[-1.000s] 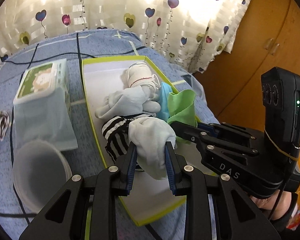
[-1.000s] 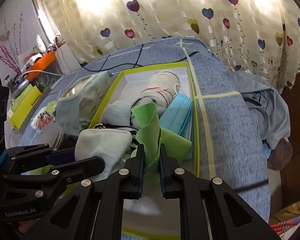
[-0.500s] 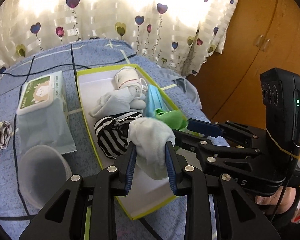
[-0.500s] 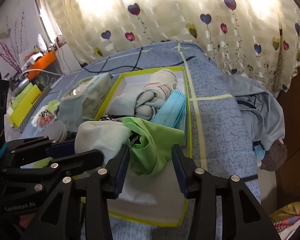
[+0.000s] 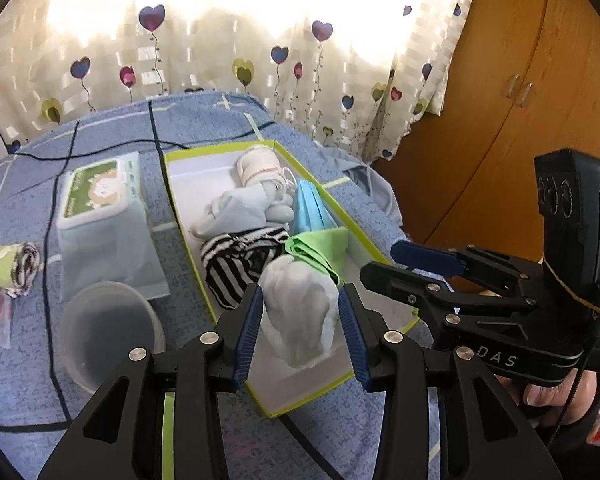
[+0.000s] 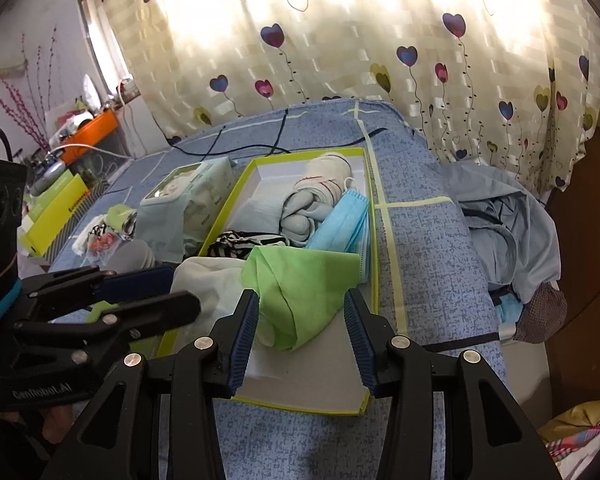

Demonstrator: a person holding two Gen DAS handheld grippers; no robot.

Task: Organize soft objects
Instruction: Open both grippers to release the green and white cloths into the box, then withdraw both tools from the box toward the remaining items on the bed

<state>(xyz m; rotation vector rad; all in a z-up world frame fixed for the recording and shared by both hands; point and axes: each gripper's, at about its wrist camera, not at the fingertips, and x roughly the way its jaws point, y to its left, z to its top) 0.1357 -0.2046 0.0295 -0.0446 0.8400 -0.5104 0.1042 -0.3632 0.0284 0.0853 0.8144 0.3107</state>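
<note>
Between the parted jaws of the left gripper (image 5: 300,322), the white sock (image 5: 298,312) lies lengthwise in the box (image 5: 300,394); the right gripper (image 6: 300,334), jaws wide, straddles the green cloth (image 6: 300,288) alongside.

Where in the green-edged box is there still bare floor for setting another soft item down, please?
Bare white floor shows at the near end of the box, in front of the green cloth, and at the far-left corner beside the rolled sock. The middle is crowded with the striped sock, grey cloth and blue masks.
</note>
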